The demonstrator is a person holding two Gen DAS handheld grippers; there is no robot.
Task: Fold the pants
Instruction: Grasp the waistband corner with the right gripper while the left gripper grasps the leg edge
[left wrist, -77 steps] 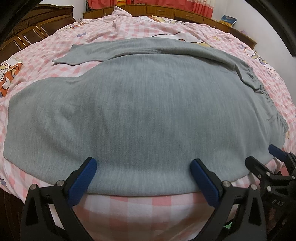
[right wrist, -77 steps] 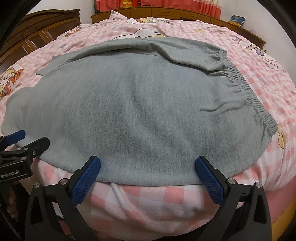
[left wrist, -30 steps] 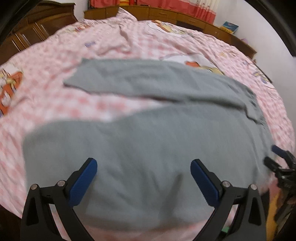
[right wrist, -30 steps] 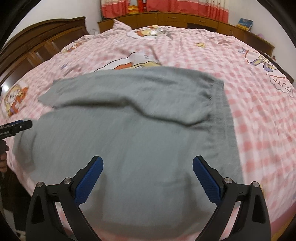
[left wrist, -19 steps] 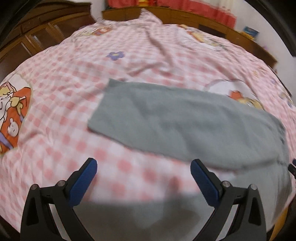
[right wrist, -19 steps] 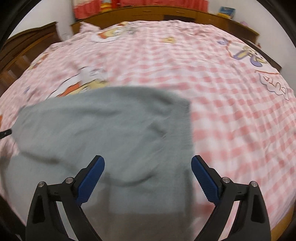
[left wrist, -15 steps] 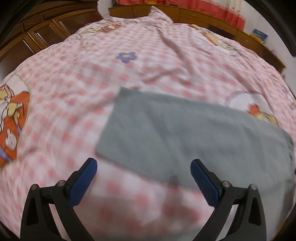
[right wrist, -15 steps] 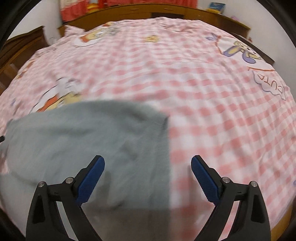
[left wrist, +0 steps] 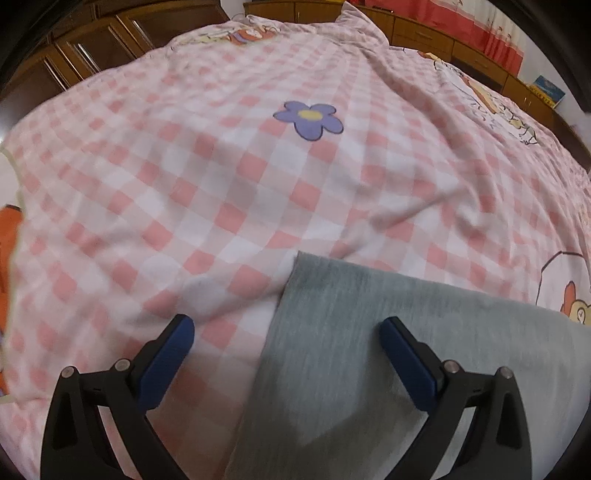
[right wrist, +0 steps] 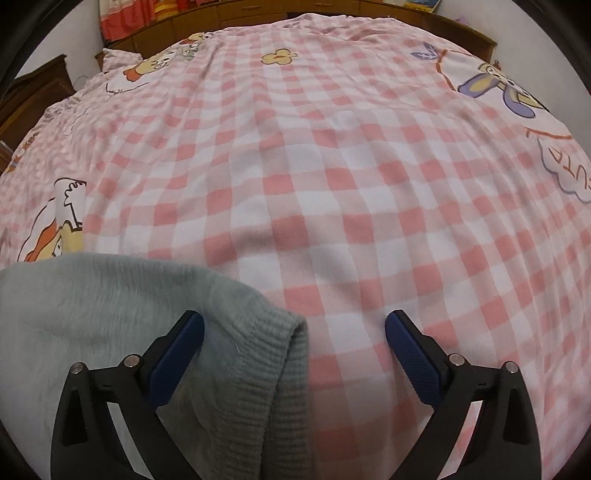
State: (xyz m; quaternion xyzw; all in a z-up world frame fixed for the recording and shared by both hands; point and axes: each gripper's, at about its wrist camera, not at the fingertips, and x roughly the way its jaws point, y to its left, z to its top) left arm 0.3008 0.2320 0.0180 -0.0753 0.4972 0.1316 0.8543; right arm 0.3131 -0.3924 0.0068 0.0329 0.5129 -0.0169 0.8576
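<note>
Grey knit pants lie on a pink checked bed. In the left wrist view the hem end of one pant leg (left wrist: pixel 369 332) lies flat, and my left gripper (left wrist: pixel 286 330) hovers open just above its corner, the hem edge running between the blue pads. In the right wrist view the ribbed elastic waistband corner (right wrist: pixel 266 354) of the pants bunches up between the pads of my right gripper (right wrist: pixel 295 326), which is open over it. Nothing is clamped by either gripper. The remainder of the pants is out of view below both frames.
The pink and white checked bedsheet (left wrist: pixel 229 177) with cartoon prints spreads far ahead in both views. Dark wooden cabinets (left wrist: pixel 92 48) stand at the left, a low wooden unit with red curtains (left wrist: pixel 461 33) at the back.
Both grippers have swept forward over the pants from the near edge of the bed to the far leg hem and waistband corner. Both stayed open.
</note>
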